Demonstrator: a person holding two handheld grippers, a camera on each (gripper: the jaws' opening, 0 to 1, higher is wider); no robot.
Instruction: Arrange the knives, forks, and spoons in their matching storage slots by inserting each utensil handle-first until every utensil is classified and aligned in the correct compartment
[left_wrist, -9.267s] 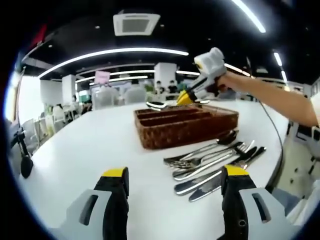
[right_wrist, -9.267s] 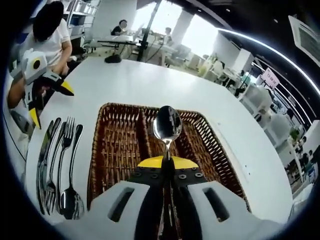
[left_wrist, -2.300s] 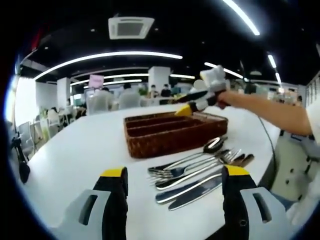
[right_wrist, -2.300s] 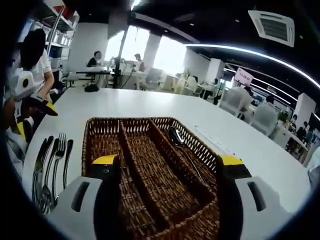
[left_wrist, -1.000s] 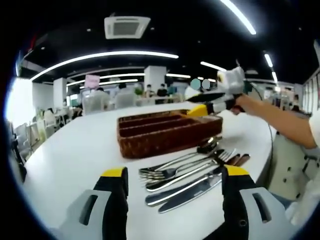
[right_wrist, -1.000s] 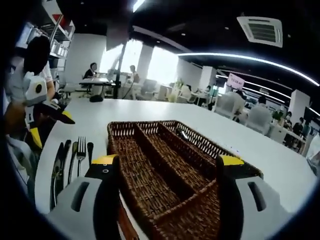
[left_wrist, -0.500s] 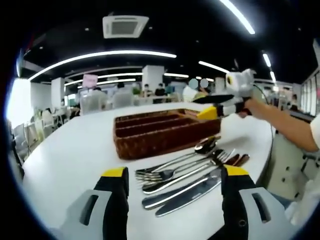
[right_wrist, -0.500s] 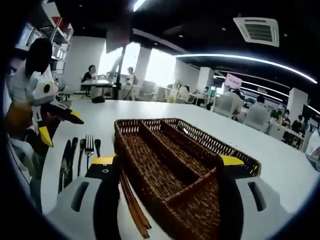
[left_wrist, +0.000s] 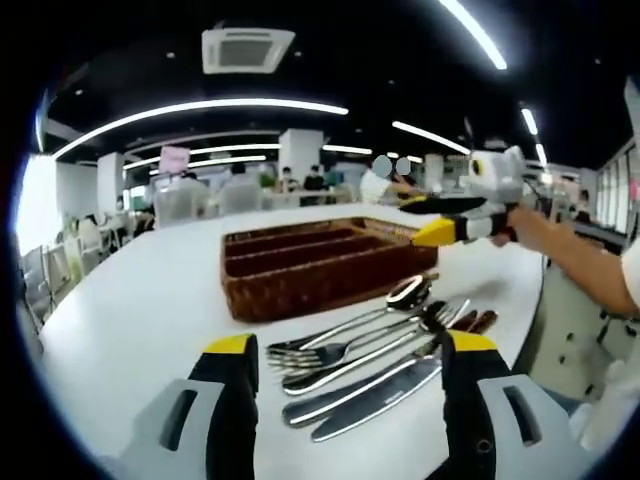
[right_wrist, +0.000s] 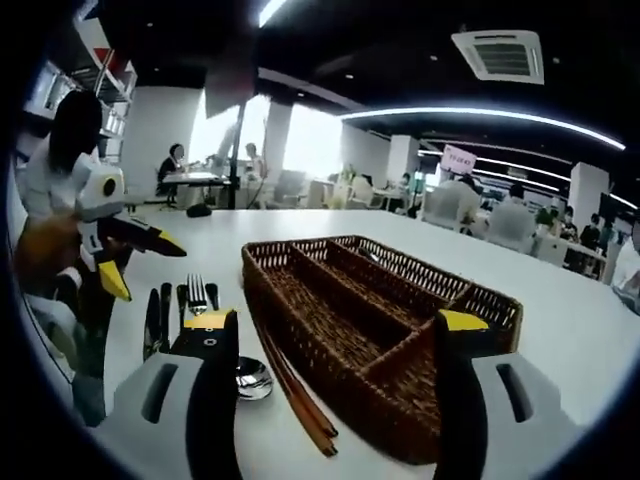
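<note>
Early days: the brown wicker cutlery tray (left_wrist: 320, 265) holds one spoon at most, while steel forks, spoons and knives (left_wrist: 370, 345) lie beside it on the white worktop (left_wrist: 140, 310). Both the left gripper (left_wrist: 345, 385) and the right gripper (right_wrist: 325, 355) are spread, empty; the right has withdrawn from above the tray toward the pile.

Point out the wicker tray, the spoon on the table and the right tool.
wicker tray (left_wrist: 300, 290): left gripper view, on its near woven wall.
spoon (left_wrist: 408, 292): left gripper view, on its bowl, nearest the tray.
right tool (left_wrist: 428, 220): left gripper view, between its yellow tips.
</note>
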